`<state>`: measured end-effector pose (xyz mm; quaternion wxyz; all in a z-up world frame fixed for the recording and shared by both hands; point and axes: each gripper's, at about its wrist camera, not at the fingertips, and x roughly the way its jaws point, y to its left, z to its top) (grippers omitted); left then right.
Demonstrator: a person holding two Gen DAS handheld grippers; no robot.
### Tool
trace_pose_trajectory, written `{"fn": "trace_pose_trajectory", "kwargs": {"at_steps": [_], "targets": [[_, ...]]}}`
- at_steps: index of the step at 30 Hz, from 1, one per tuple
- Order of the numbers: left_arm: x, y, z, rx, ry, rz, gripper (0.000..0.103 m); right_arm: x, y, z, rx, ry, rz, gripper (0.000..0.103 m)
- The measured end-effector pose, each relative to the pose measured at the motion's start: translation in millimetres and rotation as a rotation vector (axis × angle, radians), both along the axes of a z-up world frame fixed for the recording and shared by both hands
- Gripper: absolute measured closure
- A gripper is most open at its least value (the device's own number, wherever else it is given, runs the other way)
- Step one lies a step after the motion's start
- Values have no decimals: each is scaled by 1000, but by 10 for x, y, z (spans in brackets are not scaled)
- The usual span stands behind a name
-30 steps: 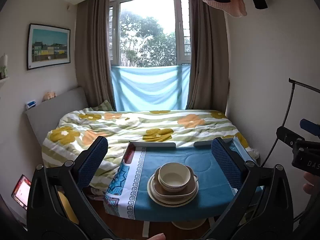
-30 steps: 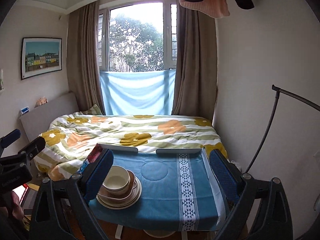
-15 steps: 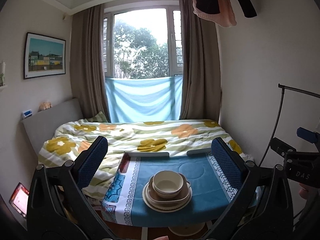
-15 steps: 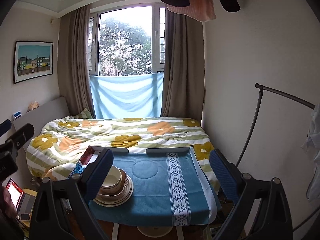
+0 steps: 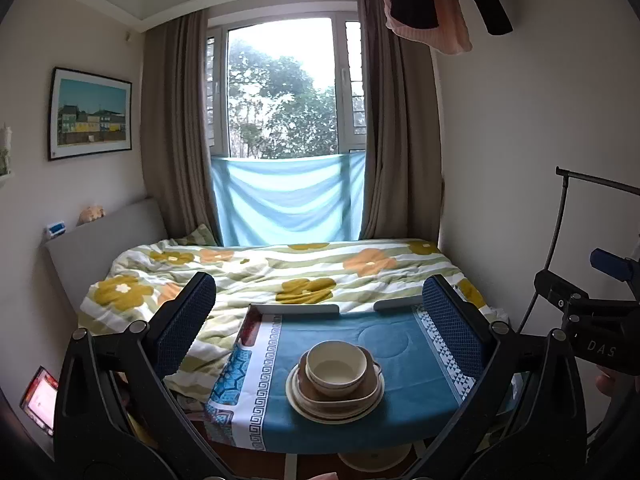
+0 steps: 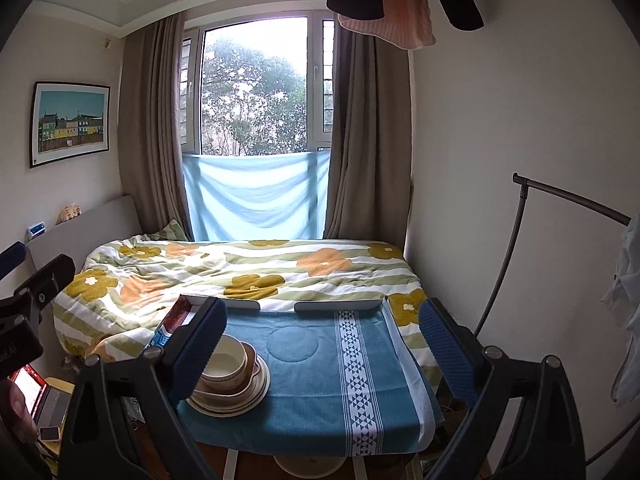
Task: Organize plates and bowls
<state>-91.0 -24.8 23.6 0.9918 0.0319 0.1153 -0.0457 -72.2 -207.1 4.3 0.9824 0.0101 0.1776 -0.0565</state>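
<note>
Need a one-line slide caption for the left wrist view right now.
Open left gripper faces a cream bowl stacked on plates atop a blue-clothed table.

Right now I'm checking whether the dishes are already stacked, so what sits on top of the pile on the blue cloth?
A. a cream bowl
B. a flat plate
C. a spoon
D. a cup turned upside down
A: the cream bowl sits open side up on top of the brown dish and the plates.
</note>
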Motion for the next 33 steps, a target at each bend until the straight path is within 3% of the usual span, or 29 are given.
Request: {"fn": "trace_pose_trajectory", "kwargs": {"at_steps": [33], "targets": [[62,40,7,-13,1,3,0,63,-3,33,-4,-14,-4,8]]}}
